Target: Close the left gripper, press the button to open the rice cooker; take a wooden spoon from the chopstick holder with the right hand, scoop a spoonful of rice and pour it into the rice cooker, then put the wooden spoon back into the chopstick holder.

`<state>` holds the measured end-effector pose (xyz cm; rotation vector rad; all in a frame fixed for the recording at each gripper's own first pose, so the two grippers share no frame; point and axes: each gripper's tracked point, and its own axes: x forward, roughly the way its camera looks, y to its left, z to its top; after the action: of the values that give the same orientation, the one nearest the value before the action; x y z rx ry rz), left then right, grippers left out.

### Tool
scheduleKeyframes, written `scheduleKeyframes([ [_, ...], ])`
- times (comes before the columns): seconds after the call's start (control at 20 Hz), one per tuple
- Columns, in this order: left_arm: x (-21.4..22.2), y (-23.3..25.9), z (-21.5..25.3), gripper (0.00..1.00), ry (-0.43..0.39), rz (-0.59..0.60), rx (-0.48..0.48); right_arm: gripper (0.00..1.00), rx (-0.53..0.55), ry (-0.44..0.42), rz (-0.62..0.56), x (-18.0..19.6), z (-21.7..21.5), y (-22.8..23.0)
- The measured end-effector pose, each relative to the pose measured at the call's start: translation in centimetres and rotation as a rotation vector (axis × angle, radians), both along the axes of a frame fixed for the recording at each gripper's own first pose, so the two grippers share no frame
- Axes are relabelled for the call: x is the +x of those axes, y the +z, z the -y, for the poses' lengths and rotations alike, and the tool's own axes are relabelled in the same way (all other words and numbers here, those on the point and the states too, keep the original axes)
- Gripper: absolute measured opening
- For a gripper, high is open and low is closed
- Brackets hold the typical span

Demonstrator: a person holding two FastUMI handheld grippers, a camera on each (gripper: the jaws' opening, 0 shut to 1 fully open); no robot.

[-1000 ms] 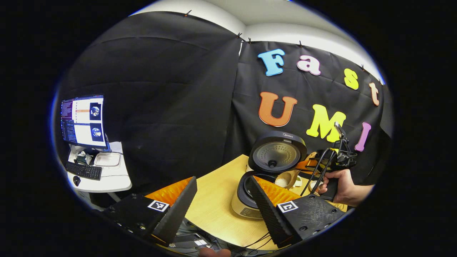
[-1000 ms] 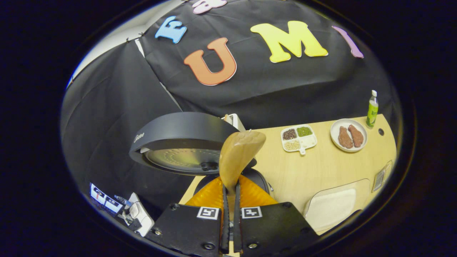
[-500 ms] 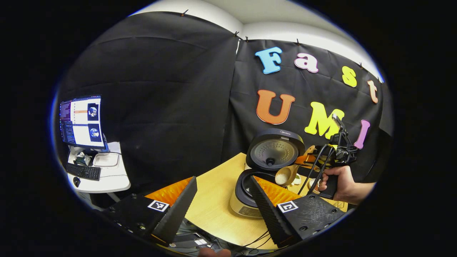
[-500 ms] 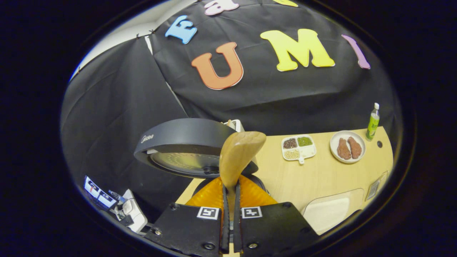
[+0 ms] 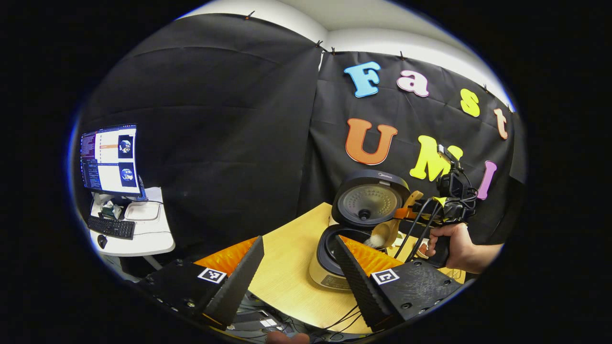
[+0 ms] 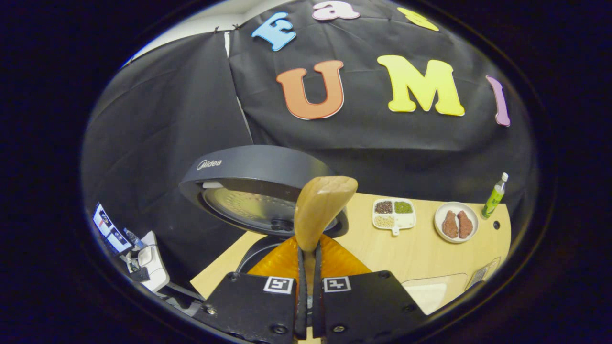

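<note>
The wooden spoon (image 6: 319, 210) is being pinched by the right gripper (image 6: 308, 267) and tipped over the open rice cooker (image 5: 334, 248) so that rice can be poured in, while the left gripper (image 5: 299, 267) is being held spread apart and well aside.

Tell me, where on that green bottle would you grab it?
Probably around the middle of the green bottle, coming in level from the open table side. It stands upright, slim and round, near the table's far corner against the booth wall, with a plate beside it.

wooden spoon (image 6: 319, 213): handle hidden between claw fingers | rice cooker (image 6: 260, 191): pot hidden
</note>
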<state>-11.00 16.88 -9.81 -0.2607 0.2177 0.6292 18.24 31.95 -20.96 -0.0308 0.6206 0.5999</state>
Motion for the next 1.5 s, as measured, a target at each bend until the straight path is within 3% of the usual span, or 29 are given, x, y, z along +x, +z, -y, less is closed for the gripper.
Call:
scheduleKeyframes([
  [0.4, -0.2, -0.1, -0.3, 0.95, 0.006, -0.004, -0.01, 0.1, 0.106, -0.043, -0.084, -0.3, 0.1, 0.3],
  [0.65, 0.0, 0.0, 0.0, 0.95, 0.0, -0.004, -0.005, 0.1, 0.117, -0.044, -0.088, -0.4, 0.3, 0.9],
  [1.2, 0.0, -0.1, -0.3, 0.95, 0.012, 0.004, -0.014, 0.1, -0.056, 0.08, 0.167, -0.6, -0.8, 2.5],
  [1.5, -0.3, -0.3, -0.7, 0.95, 0.028, 0.018, -0.031, 0.1, -0.089, 0.122, 0.221, -1.2, -1.8, 2.6],
])
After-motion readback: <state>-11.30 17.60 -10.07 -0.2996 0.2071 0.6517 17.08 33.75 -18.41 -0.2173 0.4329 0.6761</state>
